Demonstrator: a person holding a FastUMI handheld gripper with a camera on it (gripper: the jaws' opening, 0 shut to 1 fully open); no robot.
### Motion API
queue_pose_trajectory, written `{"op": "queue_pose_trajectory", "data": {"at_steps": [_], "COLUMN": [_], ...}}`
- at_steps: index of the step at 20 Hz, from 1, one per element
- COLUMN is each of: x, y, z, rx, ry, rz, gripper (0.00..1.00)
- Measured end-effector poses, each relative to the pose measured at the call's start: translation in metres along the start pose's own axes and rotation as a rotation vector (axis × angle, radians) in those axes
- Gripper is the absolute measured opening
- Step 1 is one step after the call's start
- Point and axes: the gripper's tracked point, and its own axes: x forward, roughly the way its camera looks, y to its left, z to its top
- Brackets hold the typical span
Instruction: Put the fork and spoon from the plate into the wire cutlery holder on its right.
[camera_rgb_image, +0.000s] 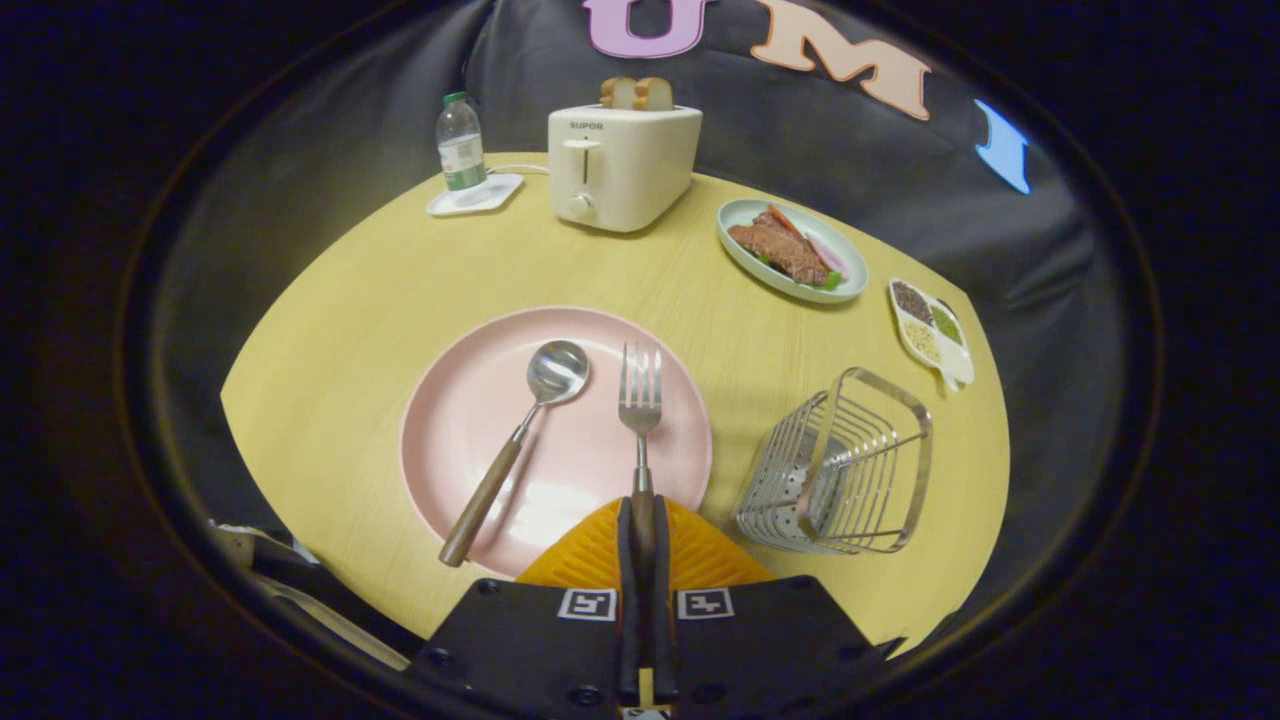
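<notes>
A pink plate (470, 400) lies on the wooden table just ahead of my fingers. On it rests a spoon (520, 440) with a wooden handle, its bowl pointing away, left of the fingers. The fork (640, 400) lies to the spoon's right, tines pointing away. Its wooden handle runs back between my two fingers, and my gripper (641, 515) is shut on that handle at the plate's near rim. The wire cutlery holder (840, 465) stands to the right of the plate, with nothing in it.
Beyond the plate stands a cream toaster (620, 165) with bread in its slots. A water bottle (460, 145) on a white coaster is to its left. A dish of food (790, 250) and a small divided tray (932, 330) sit beyond the holder.
</notes>
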Motion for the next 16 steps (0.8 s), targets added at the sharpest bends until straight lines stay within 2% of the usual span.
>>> {"op": "queue_pose_trajectory", "data": {"at_steps": [7,13,16], "x": [-0.03,-0.048,-0.054], "y": [-0.025,-0.068,-0.081], "z": [0.009,0.012,0.01], "rx": [-0.044,-0.112,-0.107], "ry": [0.025,0.056,0.071], "rz": [0.048,0.031,0.046], "gripper": [0.08,0.08,0.08]}}
